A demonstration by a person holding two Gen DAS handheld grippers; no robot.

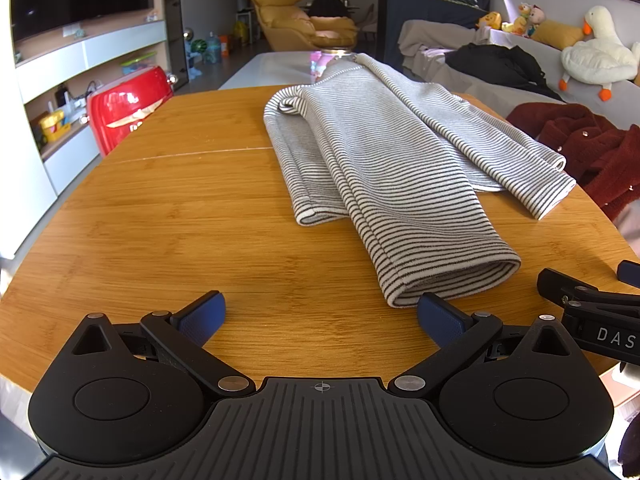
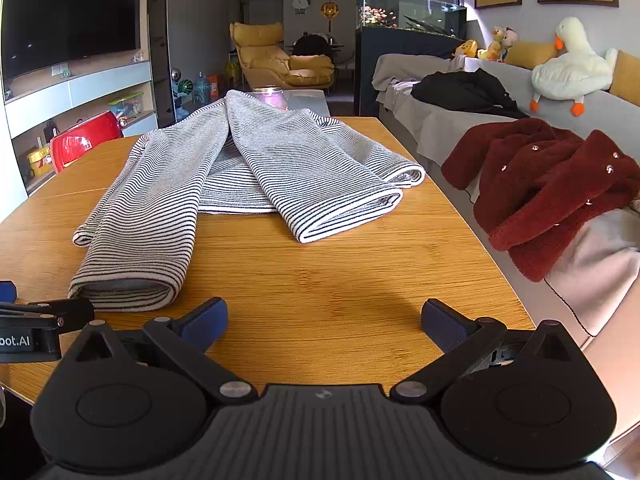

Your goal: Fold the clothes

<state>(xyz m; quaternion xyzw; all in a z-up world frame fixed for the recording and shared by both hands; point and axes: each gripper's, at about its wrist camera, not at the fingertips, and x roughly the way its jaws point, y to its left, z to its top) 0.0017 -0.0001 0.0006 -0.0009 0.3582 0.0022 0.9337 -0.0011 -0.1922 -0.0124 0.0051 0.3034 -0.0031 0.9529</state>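
Bamboo-looking wooden table (image 1: 160, 220) takes up most of both views, and the striped top (image 1: 380, 152) is spread along its middle toward the far end, body partly folded with both sleeves pointing back at the cameras. Off the right edge there's a sofa with a fuzzy red jacket (image 2: 552, 192) dumped on it, probably next in line. The knit looks thin, light and floppy, so I'd guess it'll drape and sag the second it's lifted, and maybe slide a bit on that smooth wood. The near sleeve's cuff (image 1: 452, 280) lies just beside one of the blue pads of the left gripper (image 1: 320, 316), so the doubled cuff edge seems like the obvious place to pinch. The other sleeve end (image 2: 344, 216) sits further out ahead of the right gripper (image 2: 324, 320). Both claws are spread wide with nothing between the fingers, hovering low over the near table edge.
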